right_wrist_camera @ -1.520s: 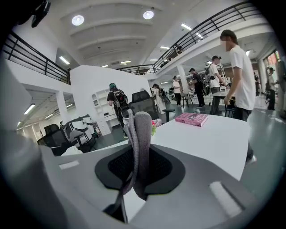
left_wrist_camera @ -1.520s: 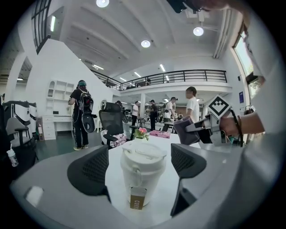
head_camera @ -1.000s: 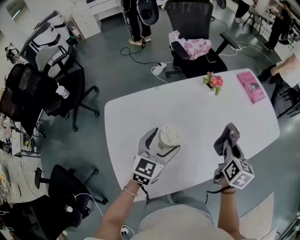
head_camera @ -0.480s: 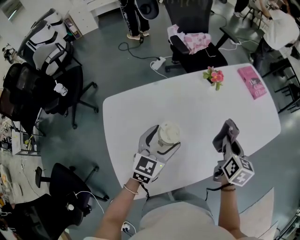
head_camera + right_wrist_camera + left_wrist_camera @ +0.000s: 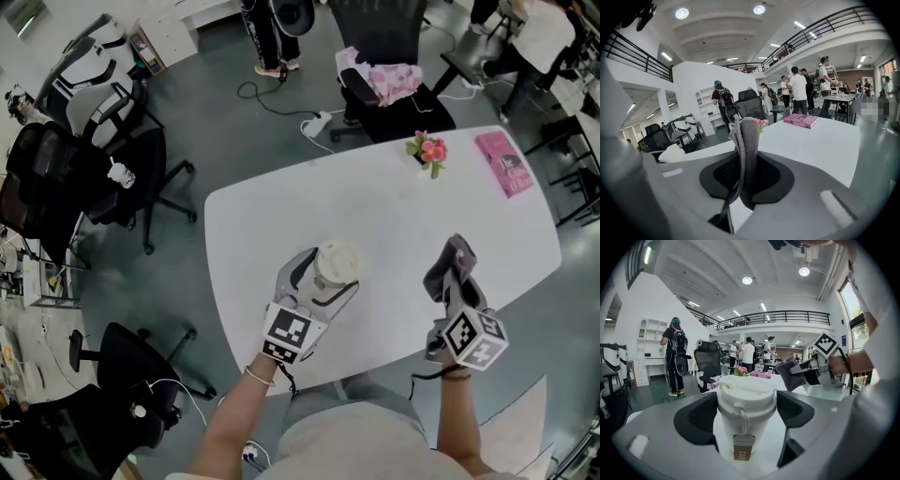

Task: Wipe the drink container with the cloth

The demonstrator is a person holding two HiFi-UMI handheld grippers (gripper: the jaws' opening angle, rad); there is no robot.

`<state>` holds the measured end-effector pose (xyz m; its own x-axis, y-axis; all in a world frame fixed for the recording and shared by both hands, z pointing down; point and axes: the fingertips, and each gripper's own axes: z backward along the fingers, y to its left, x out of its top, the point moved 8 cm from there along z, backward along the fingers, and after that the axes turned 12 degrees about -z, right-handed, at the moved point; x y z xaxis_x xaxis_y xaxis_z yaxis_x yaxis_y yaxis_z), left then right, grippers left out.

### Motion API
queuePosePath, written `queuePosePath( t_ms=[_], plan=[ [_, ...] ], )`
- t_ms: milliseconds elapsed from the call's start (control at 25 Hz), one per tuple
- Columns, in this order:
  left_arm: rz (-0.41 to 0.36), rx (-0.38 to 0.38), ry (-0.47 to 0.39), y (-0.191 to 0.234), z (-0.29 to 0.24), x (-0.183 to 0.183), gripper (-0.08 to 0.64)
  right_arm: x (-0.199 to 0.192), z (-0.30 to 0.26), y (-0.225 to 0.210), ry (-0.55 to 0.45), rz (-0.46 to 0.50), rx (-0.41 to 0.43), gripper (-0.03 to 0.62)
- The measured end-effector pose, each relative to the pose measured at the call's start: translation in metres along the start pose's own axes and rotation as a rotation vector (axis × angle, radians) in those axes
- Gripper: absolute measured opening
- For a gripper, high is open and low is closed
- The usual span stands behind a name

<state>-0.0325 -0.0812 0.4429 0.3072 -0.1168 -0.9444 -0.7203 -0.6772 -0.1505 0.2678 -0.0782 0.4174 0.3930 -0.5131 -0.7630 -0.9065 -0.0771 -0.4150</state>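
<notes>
We found the cup (image 5: 337,265) at lower centre on the counter (image 5: 394,211), the cloth (image 5: 450,265) right of it, flowers (image 5: 427,155) and book (image 5: 504,164) at upper right.

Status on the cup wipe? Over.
Left hand-held gripper just closing round cup, no firm grip seen. Right hand-held gripper shut on grey cloth, off the cup. Flowers and pink book far side, nothing between.

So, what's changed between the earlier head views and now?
The left gripper has just been closing its jaws a little around the cup that stands between them. The pads flank it closely, but no firm grip shows. Otherwise nothing has changed: the cup stands upright on the white table, and the right gripper stays shut on the grey cloth, apart from the cup.
</notes>
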Motion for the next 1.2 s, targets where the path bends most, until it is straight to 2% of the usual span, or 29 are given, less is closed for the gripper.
queuePosePath(
  t_ms=[400, 680, 960, 1200],
  plan=[
    [-0.005, 0.003, -0.005, 0.000, -0.001, 0.000, 0.397, 0.005, 0.005, 0.005, 0.010, 0.043, 0.017, 0.072],
    [-0.004, 0.004, -0.009, -0.001, -0.002, 0.000, 0.397, 0.017, 0.008, 0.014, 0.007, 0.114, 0.001, 0.072],
    [-0.003, 0.009, -0.024, -0.002, -0.002, -0.002, 0.397, 0.032, 0.011, 0.037, 0.041, 0.159, 0.115, 0.072],
    [-0.004, 0.010, -0.030, -0.001, -0.004, -0.003, 0.397, 0.041, 0.011, 0.070, 0.095, 0.300, 0.222, 0.072]
  ],
)
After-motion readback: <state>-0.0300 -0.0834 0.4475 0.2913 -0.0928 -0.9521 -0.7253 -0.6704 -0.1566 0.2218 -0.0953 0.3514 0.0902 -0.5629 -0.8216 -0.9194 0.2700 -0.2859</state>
